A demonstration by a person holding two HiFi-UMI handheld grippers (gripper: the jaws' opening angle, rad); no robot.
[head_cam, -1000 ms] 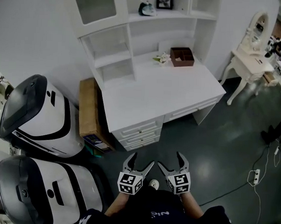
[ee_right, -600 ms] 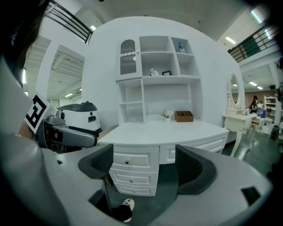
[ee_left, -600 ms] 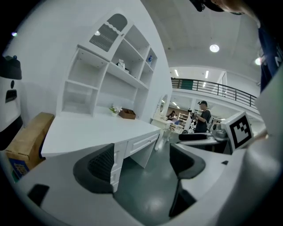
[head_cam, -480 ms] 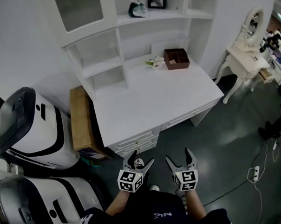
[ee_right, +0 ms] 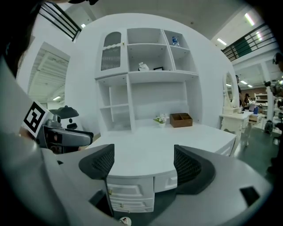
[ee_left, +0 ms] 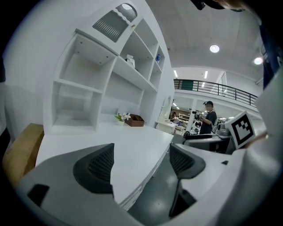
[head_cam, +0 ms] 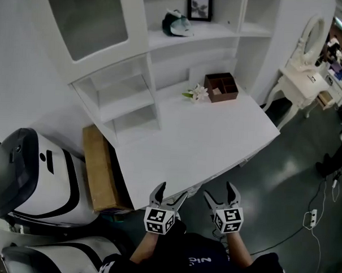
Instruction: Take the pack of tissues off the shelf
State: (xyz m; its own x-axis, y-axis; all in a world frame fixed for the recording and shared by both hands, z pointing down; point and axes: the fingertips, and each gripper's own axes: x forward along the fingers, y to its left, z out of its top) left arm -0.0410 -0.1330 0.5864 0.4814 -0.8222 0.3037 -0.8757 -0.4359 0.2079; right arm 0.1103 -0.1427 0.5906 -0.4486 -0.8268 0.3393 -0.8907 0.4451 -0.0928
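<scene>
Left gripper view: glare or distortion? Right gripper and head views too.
Left gripper view: heavy fisheye bows the shelf unit, ceiling lights blow out, near jaws look soft. Right gripper view: same bowing, dark corners, even light. Head view: sharp, white desk bright with little contrast.

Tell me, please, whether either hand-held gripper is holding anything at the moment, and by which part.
Nothing is held. The left hand-held gripper and the right hand-held gripper both have their jaws apart and empty, in front of the white desk.
</scene>
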